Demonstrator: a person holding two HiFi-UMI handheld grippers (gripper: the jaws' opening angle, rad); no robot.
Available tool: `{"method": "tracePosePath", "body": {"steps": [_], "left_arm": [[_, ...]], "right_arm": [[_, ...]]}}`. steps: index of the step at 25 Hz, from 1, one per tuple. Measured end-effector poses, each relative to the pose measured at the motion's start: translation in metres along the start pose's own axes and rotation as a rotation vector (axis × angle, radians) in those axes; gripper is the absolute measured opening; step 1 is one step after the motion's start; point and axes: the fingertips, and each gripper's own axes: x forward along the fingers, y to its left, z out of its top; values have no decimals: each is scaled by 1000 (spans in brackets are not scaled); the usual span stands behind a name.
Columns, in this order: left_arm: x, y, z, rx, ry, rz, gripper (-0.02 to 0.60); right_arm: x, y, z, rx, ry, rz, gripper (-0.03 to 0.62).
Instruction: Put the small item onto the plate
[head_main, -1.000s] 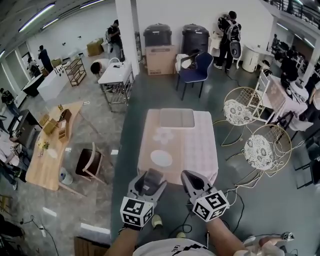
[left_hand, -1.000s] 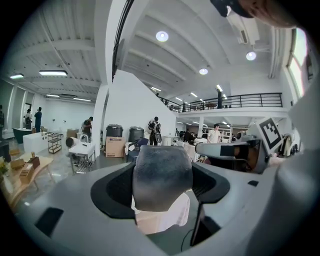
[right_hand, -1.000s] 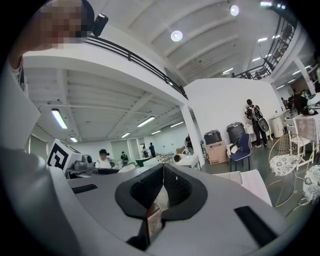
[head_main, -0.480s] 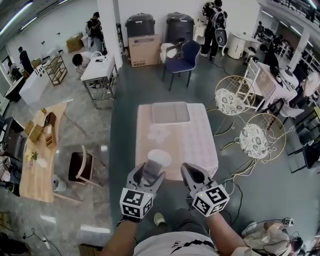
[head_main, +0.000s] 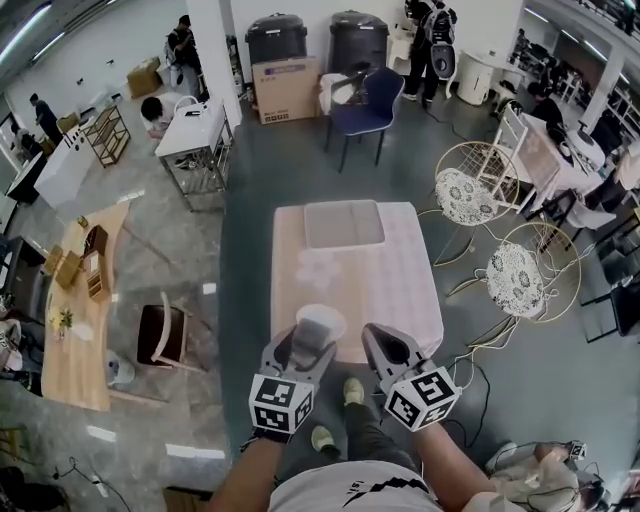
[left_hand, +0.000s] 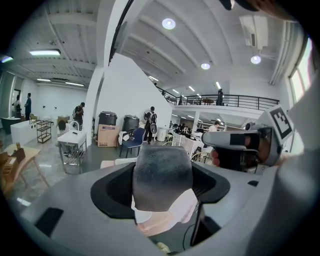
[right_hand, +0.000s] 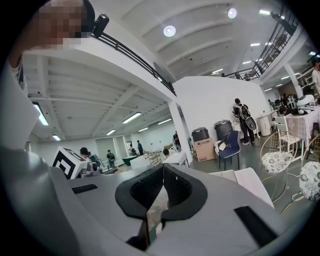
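Note:
A white plate (head_main: 322, 320) lies at the near left of the pink-clothed table (head_main: 400, 290). My left gripper (head_main: 303, 347) hangs in front of the plate's near rim, overlapping it in the head view. In the left gripper view a small grey block (left_hand: 162, 172) fills the gap between the black pads, so this gripper is shut on it; the plate (left_hand: 145, 216) and cloth show just below. My right gripper (head_main: 384, 346) is level with the left, off the table's near edge. In its own view the right gripper (right_hand: 161, 192) is shut, its pads touching with nothing between.
A grey tray (head_main: 344, 222) sits at the table's far end, with a pale flower-shaped mat (head_main: 320, 268) in the middle. Two white wire chairs (head_main: 518, 278) stand right of the table. A brown chair (head_main: 160, 335) and a wooden table (head_main: 80, 300) stand left.
Both grippers have come forward to the table's near edge. The left gripper now overlaps the plate's near rim. The table looks closer in the head view.

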Motion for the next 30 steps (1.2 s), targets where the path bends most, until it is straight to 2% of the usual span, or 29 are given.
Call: {"method": "tracePosePath", "body": {"steps": [8, 11, 14, 18, 23, 30], "left_arm": [[64, 30, -20, -4, 68, 58, 316], [85, 41, -34, 5, 100, 71, 316], [107, 53, -49, 39, 133, 54, 316], [132, 64, -87, 164, 223, -47, 316], [152, 75, -148, 322, 359, -217, 316], [176, 89, -203, 463, 458, -348, 316]], "right_arm": [[66, -46, 2, 21, 15, 88, 15], [86, -63, -11, 41, 47, 128, 15], [104, -75, -27, 63, 72, 158, 15], [124, -81, -56, 73, 113, 172, 14], [133, -90, -93, 94, 136, 128, 15], [144, -101, -144, 113, 152, 82, 15]]}}
